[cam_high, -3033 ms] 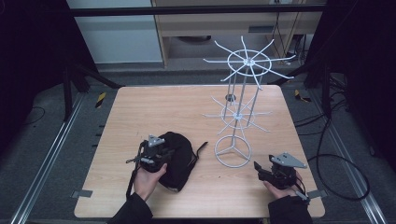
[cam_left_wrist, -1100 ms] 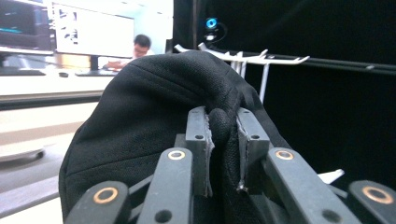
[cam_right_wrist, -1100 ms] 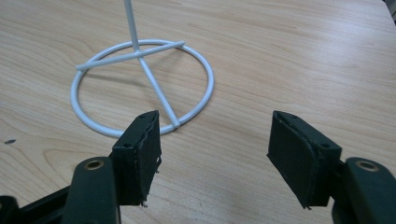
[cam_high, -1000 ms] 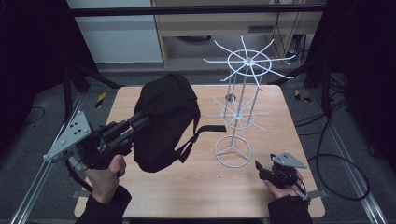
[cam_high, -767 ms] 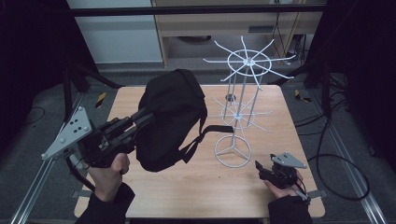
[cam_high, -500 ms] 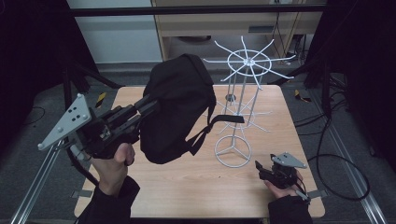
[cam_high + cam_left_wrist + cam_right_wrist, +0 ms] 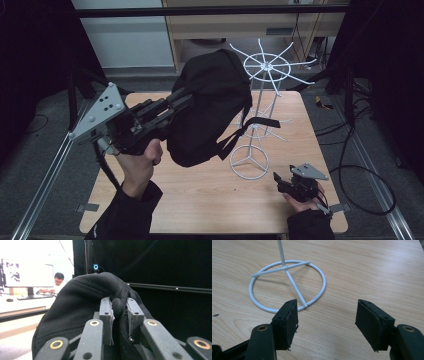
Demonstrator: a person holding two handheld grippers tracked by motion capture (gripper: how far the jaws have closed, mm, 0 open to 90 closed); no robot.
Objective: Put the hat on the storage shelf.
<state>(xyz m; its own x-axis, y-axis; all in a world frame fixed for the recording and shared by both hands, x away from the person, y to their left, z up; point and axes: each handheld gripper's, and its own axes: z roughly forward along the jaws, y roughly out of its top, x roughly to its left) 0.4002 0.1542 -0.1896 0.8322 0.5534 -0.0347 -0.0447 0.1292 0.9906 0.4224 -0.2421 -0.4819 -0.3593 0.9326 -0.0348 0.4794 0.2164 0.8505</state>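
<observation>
Left claw (image 7: 119,315) pinches the soft, floppy bag (image 7: 212,105) by its top fold; right claw (image 7: 327,322) rests released at the counter's (image 7: 200,195) five o'clock.

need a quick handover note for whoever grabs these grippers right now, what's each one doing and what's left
Left gripper: jaws shut on a fold of the black bag, held up in the air beside the top of the white wire stand.
Right gripper: jaws open, holding nothing, low over the table near the stand's ring base.
Done: bag picked up and brought level with the upper spokes.
Left: the bag's strap dangles loose in front of the pole and hangs on no spoke yet. Probably hook the bag on a spoke, then let go; the right gripper could steady the base.
</observation>
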